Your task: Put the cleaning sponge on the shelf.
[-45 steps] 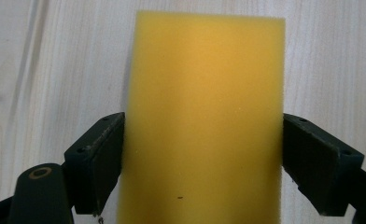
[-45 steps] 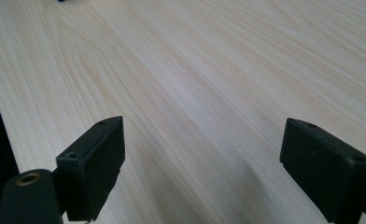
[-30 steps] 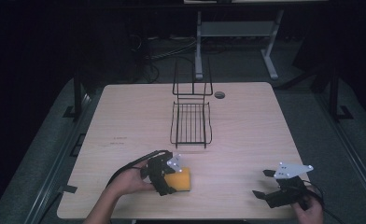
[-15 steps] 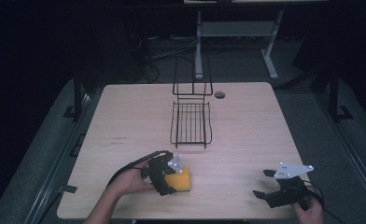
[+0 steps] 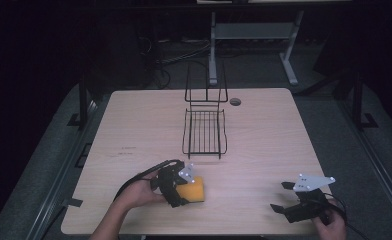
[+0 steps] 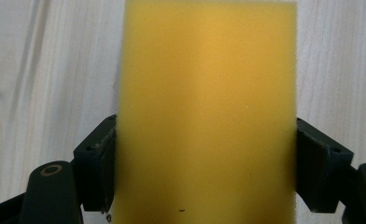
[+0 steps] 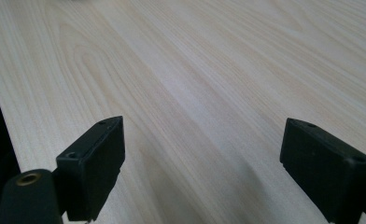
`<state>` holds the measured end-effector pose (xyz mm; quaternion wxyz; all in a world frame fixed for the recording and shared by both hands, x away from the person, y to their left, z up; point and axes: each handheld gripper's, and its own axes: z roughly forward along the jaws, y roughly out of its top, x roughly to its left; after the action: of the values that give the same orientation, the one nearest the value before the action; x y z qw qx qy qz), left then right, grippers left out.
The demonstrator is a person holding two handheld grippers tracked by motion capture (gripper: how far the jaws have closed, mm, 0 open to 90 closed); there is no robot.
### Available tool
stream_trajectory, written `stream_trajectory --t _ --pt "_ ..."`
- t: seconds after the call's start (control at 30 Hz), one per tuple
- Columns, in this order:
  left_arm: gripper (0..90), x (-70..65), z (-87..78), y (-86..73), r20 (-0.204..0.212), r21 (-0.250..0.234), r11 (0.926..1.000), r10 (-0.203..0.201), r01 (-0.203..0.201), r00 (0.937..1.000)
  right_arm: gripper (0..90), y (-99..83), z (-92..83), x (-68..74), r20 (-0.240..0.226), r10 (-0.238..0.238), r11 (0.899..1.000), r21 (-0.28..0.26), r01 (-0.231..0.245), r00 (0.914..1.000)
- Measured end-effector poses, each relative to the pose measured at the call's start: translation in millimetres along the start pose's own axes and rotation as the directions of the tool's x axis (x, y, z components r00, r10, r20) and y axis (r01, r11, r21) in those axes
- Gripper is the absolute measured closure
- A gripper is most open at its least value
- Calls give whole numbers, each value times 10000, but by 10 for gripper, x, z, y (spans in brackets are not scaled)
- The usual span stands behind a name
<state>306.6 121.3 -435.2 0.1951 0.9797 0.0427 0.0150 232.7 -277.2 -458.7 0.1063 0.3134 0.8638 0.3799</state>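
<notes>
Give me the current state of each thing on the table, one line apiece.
Left tongs: shut on the yellow sponge.
Yellow sponge: clamped on both sides, lying on the table.
Right tongs: open, nothing between them.
Wire rack: empty, standing mid-table.

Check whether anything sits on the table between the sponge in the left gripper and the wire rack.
Nothing visible does. The yellow sponge sits between the left gripper jaws, and bare table runs from it to the wire rack. The right gripper is off to the side.
</notes>
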Motion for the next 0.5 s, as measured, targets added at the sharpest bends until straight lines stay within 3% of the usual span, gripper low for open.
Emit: stream_trajectory --t 0.27,0.5 --pt "216 19 -56 48 -152 -99 9999 49 -50 9999 137 8 6 15 -17 -38 10000 -2 38 10000" --pt "216 63 -84 46 -103 -283 9995 -172 169 9998 137 10 10 15 -35 -41 10000 0 41 10000"
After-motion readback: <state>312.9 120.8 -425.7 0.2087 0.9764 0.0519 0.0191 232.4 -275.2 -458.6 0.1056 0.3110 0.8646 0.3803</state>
